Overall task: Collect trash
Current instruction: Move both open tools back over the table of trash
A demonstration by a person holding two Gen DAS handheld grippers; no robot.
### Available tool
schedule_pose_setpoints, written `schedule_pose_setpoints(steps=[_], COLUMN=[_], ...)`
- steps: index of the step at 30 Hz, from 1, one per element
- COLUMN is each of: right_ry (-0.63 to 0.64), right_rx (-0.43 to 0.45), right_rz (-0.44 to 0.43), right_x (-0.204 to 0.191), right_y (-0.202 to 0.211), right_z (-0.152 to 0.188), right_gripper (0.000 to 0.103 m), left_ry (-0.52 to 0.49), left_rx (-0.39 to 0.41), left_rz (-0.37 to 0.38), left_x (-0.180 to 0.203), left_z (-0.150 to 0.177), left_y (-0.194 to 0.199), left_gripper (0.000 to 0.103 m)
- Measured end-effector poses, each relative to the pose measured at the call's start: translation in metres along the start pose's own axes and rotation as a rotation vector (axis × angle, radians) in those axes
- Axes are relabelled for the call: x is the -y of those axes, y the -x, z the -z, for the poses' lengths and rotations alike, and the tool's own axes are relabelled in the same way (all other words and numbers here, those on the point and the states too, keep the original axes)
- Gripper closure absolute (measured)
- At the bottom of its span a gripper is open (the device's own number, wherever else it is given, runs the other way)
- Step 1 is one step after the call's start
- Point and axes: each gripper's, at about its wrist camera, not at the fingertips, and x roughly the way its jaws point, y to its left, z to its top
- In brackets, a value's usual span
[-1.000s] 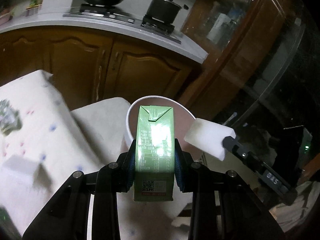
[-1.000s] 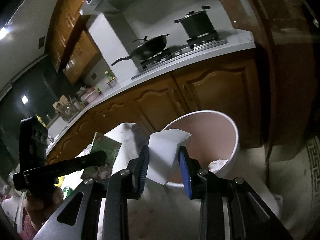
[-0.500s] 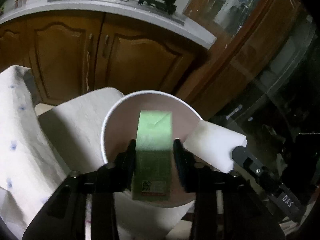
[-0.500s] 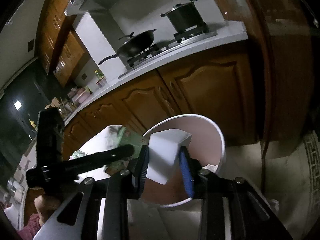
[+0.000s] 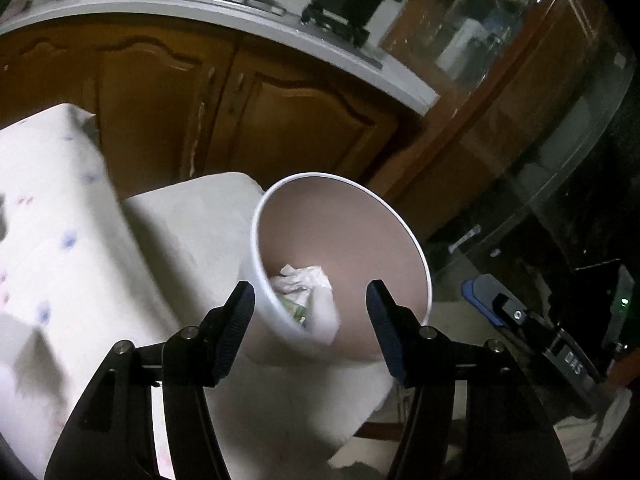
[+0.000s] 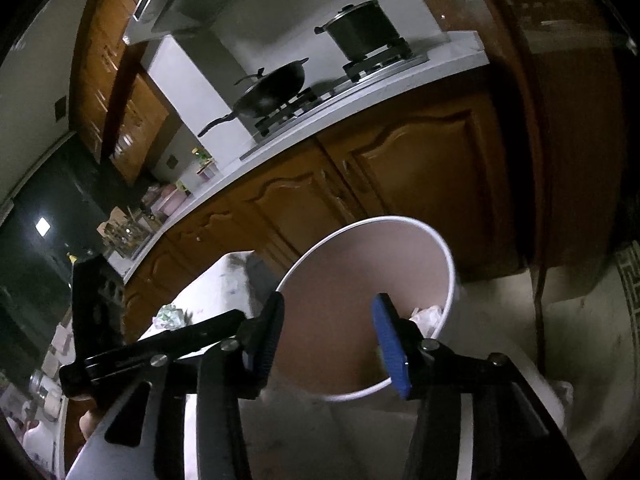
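Note:
A white bin [image 5: 416,264] with a pinkish inside stands beside the cloth-covered table. Crumpled white trash [image 5: 300,278] and the green carton [image 5: 294,308] lie at its bottom. A blurred white block [image 5: 326,320] is inside the bin near its front wall. My left gripper [image 5: 310,320] is open and empty just above the bin's near rim. My right gripper [image 6: 328,336] is open and empty over the bin [image 6: 450,280]; its blue pad [image 5: 484,298] shows at the right of the left wrist view. The left gripper's arm [image 6: 160,354] crosses the right wrist view.
A white cloth with small coloured marks covers the table [image 5: 52,240] on the left. Brown cabinets [image 5: 280,120] under a white counter stand behind the bin. A wok [image 6: 276,88] and a pot [image 6: 364,30] sit on the stove. Glass doors [image 5: 540,92] are on the right.
Both grippers opened. The green carton left my left gripper and the white block left my right gripper; both dropped into the bin. The left gripper moved closer over the bin.

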Motion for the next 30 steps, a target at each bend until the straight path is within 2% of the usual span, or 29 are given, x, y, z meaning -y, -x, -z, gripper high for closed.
schedule_pose_setpoints(steps=[4,9,15,30], right_ry=[-0.006,0.009,0.049,0.187], right_rx=[0.01,0.04,0.012,-0.108], right_rz=[-0.02,-0.062,-0.114,-0.232], right_x=[-0.012,-0.034,-0.067,-0.148], right_y=[0.006,0.017,0.018,-0.001], right_z=[0.011,0.024,0.04,0.101], right_gripper=[0.031,0.016,0.015,0.014], left_ry=[0.029,0.1,0.153,0.209], left_rx=[0.049,0.103,0.163,0.233], left_rz=[-0.053,-0.098,-0.157,-0.319], left_x=[-0.018,-0.051,-0.077,-0.122], left_z=[0.018,0.044,0.071,0.148], left_y=[0.036,0.082,0.127,0.207], left_gripper=[0.043,0.04,0.04,0.038])
